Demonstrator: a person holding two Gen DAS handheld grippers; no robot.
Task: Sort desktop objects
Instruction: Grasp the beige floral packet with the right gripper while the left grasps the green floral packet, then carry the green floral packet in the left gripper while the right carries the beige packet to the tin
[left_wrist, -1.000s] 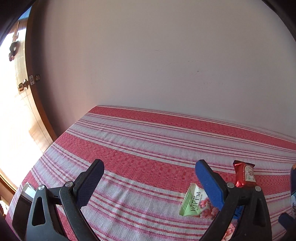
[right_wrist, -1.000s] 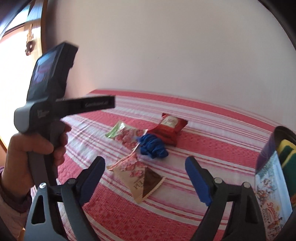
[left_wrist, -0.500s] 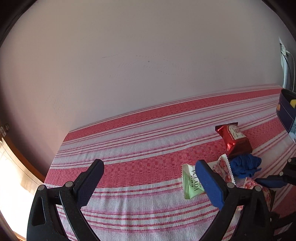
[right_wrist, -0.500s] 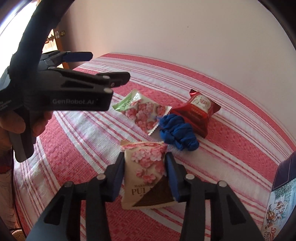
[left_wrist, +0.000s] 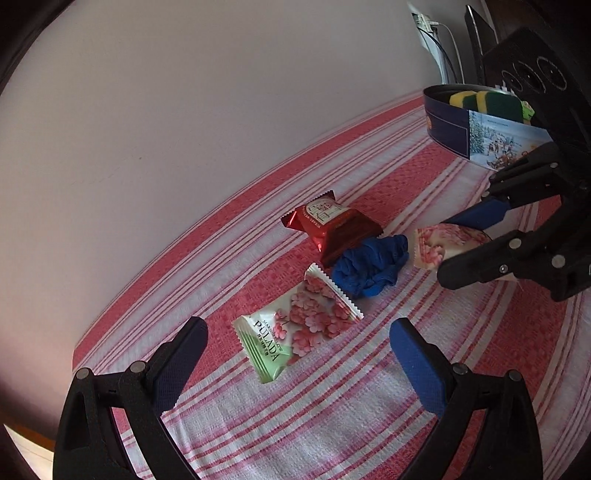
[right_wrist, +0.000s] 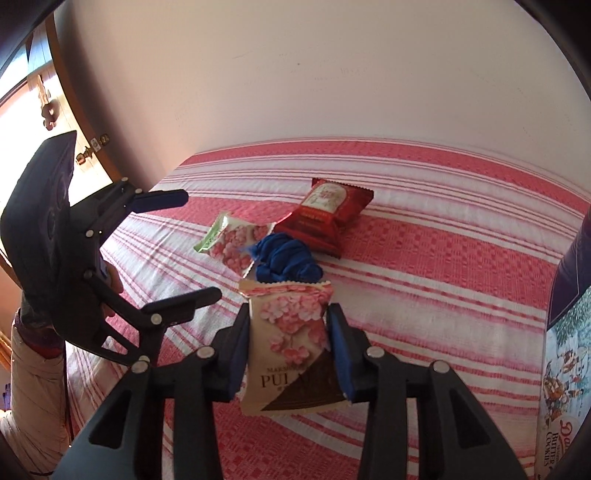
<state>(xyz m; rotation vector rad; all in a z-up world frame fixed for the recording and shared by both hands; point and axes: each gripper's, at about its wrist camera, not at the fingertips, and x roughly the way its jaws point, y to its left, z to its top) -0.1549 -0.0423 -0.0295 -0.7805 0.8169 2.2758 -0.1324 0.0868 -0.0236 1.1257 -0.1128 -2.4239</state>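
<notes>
My right gripper (right_wrist: 289, 345) is shut on a cream and brown Pulada snack packet (right_wrist: 291, 343) with pink flowers, held just above the striped cloth; it also shows in the left wrist view (left_wrist: 443, 245). My left gripper (left_wrist: 297, 354) is open and empty, with a green Pulada packet (left_wrist: 295, 332) lying between its fingers. A crumpled blue cloth (left_wrist: 369, 269) lies beyond it, touching a red snack packet (left_wrist: 332, 225). All three also show in the right wrist view: green packet (right_wrist: 232, 243), blue cloth (right_wrist: 284, 260), red packet (right_wrist: 325, 210).
A blue butter cookie tin (left_wrist: 476, 129) holding green and yellow sponges stands at the right, its side also at the right wrist view's edge (right_wrist: 565, 332). The red and white striped tablecloth (left_wrist: 295, 417) ends at a white wall. A wooden door frame (right_wrist: 77, 110) is at left.
My right gripper has lifted the cream packet slightly, still shut on it. My left gripper has swung right and down toward the green packet, staying open.
</notes>
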